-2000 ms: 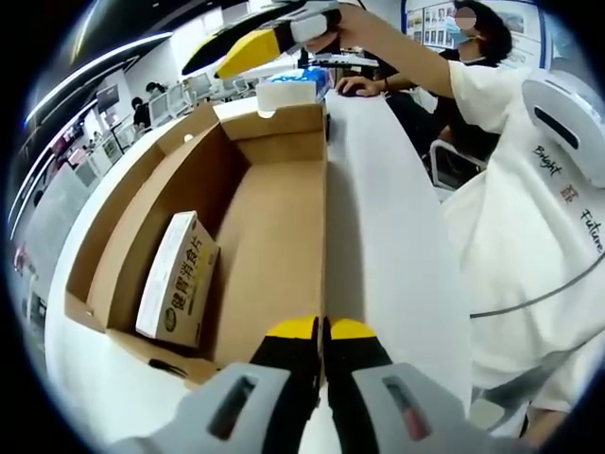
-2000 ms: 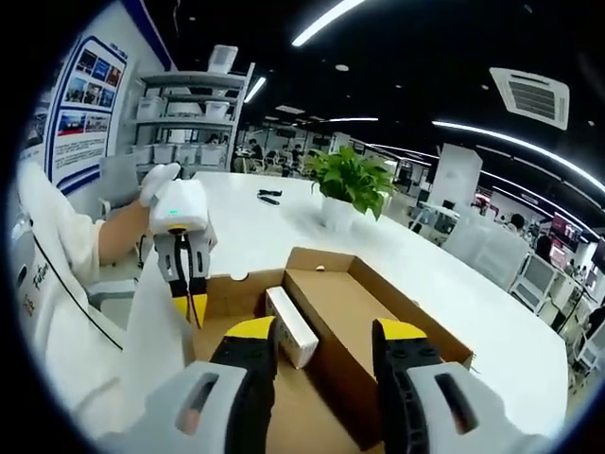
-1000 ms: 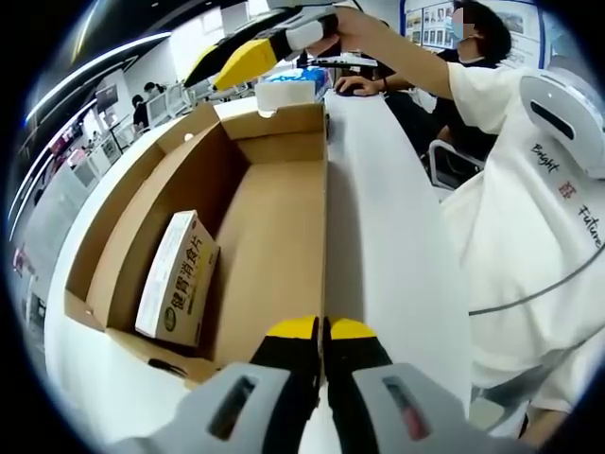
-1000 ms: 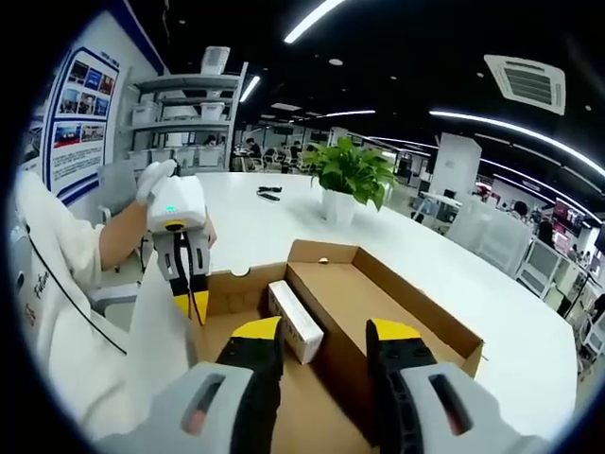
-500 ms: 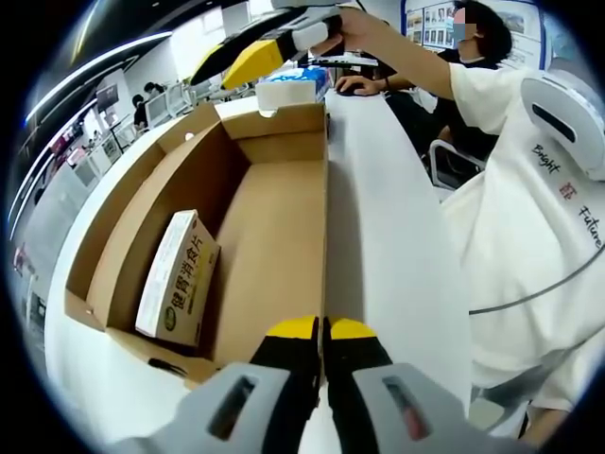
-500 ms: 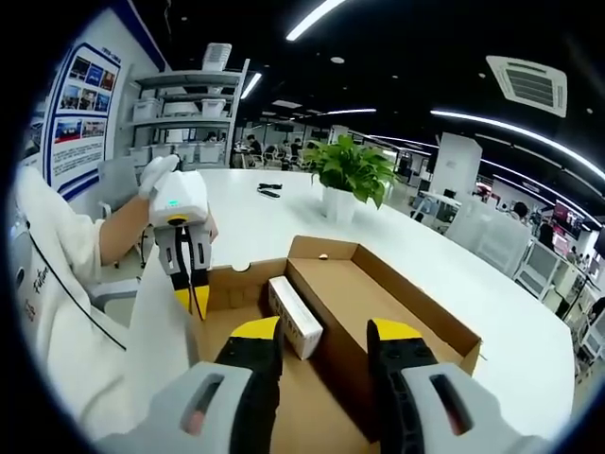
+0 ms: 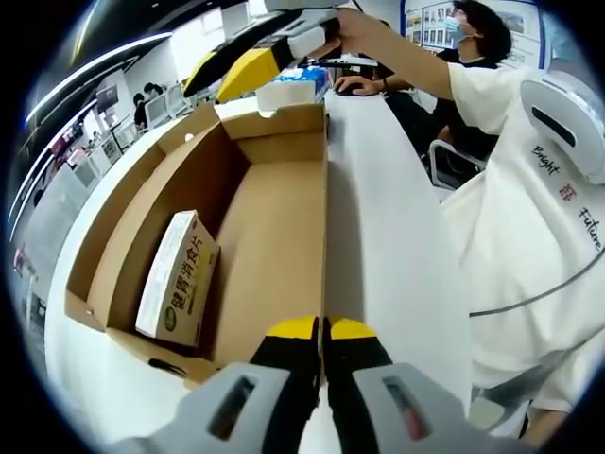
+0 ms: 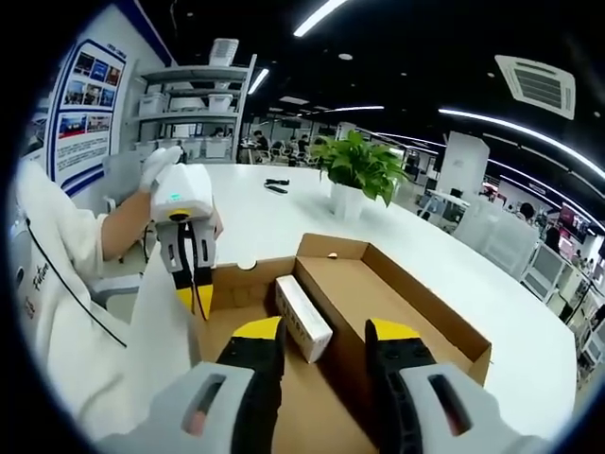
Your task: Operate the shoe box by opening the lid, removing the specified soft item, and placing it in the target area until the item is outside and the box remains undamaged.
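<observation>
Left gripper (image 7: 322, 331) sits at the near edge of the open shoe box (image 7: 274, 218), yellow-tipped jaws pressed together on the upright lid panel (image 7: 388, 236), clamped on its edge. Inside the box, against its left wall, leans a small white carton (image 7: 177, 277) with green print, the only item visible inside. Past the far end of the box the right gripper (image 7: 232, 66) hovers above it, jaws parted, nothing between them. In the right gripper view, right gripper (image 8: 324, 333) hangs over the box interior, carton (image 8: 304, 316) just beyond its tips. Beyond the box, white table (image 8: 274, 222) carries a potted plant (image 8: 357, 170); shelving (image 8: 194, 109) farther back.
</observation>
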Tool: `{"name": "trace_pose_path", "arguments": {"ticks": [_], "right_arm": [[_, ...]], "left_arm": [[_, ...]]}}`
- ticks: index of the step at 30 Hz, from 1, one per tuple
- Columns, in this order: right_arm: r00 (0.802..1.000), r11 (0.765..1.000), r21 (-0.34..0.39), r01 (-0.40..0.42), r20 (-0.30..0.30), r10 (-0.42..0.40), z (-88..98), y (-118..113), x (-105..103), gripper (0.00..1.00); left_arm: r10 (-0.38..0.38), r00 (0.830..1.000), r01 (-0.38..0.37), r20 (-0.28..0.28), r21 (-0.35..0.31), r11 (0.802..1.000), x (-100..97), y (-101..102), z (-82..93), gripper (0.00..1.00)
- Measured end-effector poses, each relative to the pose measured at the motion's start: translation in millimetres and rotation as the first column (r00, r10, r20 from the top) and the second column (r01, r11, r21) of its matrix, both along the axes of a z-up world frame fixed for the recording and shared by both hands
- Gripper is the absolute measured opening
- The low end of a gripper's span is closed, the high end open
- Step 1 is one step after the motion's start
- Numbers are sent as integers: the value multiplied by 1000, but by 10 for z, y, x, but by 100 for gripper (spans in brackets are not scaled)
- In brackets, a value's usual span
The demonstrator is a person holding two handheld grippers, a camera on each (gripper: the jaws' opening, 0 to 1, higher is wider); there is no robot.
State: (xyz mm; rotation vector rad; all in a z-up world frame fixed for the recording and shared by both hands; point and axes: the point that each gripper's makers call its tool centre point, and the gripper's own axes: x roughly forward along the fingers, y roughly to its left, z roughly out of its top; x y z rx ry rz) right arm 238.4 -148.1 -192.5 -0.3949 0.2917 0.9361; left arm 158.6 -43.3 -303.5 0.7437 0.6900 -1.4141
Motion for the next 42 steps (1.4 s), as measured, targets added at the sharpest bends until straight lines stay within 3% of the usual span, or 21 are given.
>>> {"name": "trace_pose_path", "arguments": {"ticks": [16,42], "right_arm": [[1000,1000,-16,7,-4,-7,-57,-39,-8,34],[999,999,-31,-28,-17,28,-96,85,16,34]], "left_arm": [[2,1000,-2,2,1,1000,-4,3,-5,1],[0,1000,0,0,0,1000,-14,3,-7,1]]}}
